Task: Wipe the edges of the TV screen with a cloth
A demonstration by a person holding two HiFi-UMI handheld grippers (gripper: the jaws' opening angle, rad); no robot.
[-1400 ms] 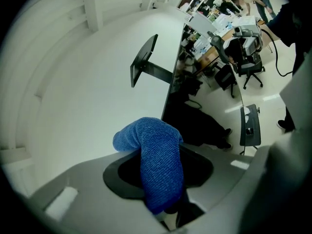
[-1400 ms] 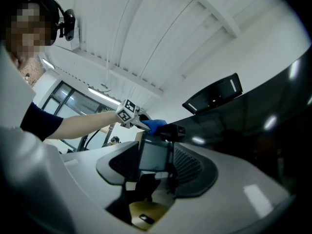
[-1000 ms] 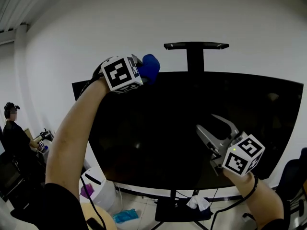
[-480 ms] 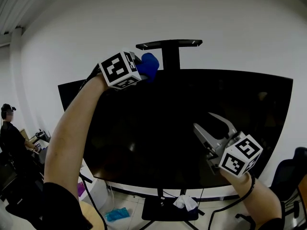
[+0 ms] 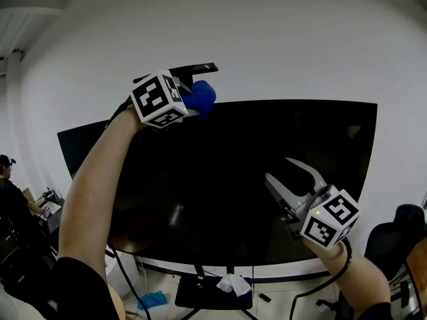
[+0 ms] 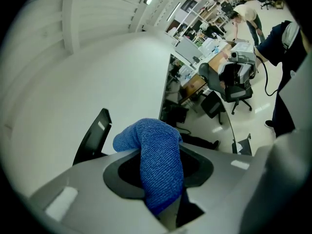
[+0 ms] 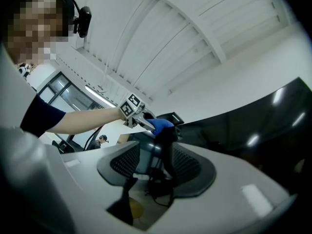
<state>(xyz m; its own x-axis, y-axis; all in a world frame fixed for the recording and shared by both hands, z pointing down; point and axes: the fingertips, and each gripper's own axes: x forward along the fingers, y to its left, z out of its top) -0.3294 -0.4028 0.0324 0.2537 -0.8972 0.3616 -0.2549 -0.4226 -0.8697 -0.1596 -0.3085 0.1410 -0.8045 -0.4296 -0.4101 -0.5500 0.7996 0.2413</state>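
The black TV screen [image 5: 267, 152] fills the middle of the head view. My left gripper [image 5: 190, 105] is shut on a blue cloth [image 5: 201, 96], which sits at the screen's top edge just under the stand's top bracket [image 5: 193, 67]. In the left gripper view the blue cloth [image 6: 156, 155] bulges out between the closed jaws. My right gripper [image 5: 279, 169] hovers in front of the screen's lower right part. Its jaws have just been closing a little but stand open, with nothing between them. The right gripper view looks across to the cloth [image 7: 161, 125].
A white wall lies behind the TV. A white rag [image 5: 232, 284] lies on the stand's base and a blue item [image 5: 152, 300] on the floor. A seated person [image 5: 7, 179] is at far left and an office chair [image 5: 400, 225] at right.
My left gripper has slid the cloth rightward along the TV's top edge, from left of the stand bracket to just under it. The right gripper moved right with it.
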